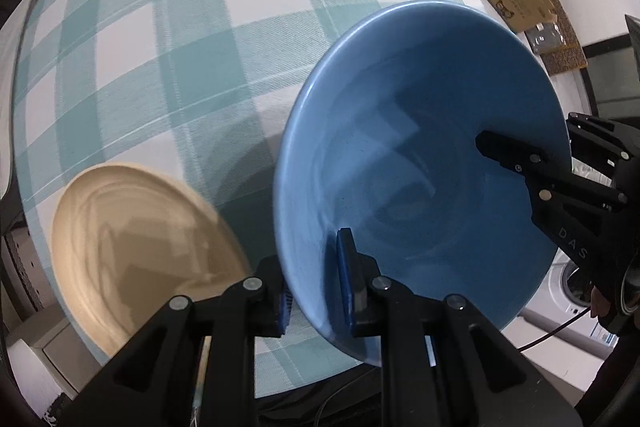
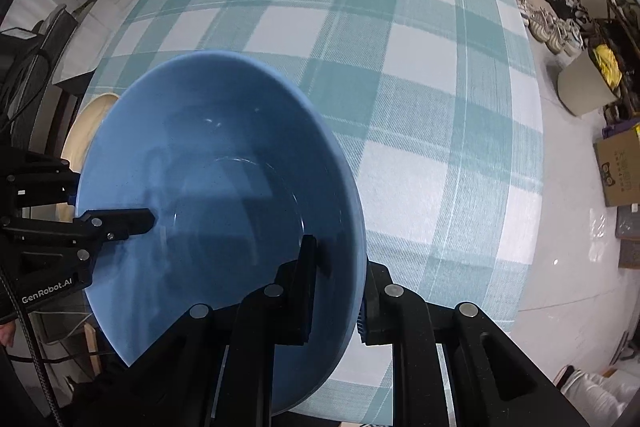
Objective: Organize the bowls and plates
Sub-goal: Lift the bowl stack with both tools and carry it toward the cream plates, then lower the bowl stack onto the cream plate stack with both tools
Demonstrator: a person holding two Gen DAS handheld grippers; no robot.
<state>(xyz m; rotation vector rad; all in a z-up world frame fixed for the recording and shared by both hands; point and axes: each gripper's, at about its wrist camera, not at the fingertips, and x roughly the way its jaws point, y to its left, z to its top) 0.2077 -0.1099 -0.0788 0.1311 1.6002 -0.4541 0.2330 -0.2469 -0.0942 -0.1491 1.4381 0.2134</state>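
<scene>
- Blue bowl (image 1: 420, 163) is held by both grippers, one on each side of its rim, above a bench w/ teal-and-white checked cloth (image 1: 168, 39).
- Left hand-held gripper (image 1: 316, 291): clenched on the bowl's near rim in the left wrist view; one finger inside the bowl against the inner wall, the other outside, the wall pinched between the blue pads.
- Right hand-held gripper (image 2: 336, 291): same grip on the opposite rim; in the right wrist view one finger sits inside the bowl, the other outside, the wall between them.
- Each gripper shows in the other's view: the right one (image 1: 520, 163) comes in from the right edge of the left wrist view w/ a finger over the rim; the left one (image 2: 116, 223) comes in from the left edge of the right wrist view, finger inside the bowl.
- Bowl looks tilted in both views, open side toward the cameras; inside is empty.
- Beige plate (image 1: 148, 251) lies on the cloth, left of the bowl in the left wrist view, near the bench's edge; a shadow falls btwn the two.
- In the right wrist view only a sliver of the plate (image 2: 86, 131) shows behind the bowl's left rim.
- Both views look nearly straight down on the bench.
</scene>
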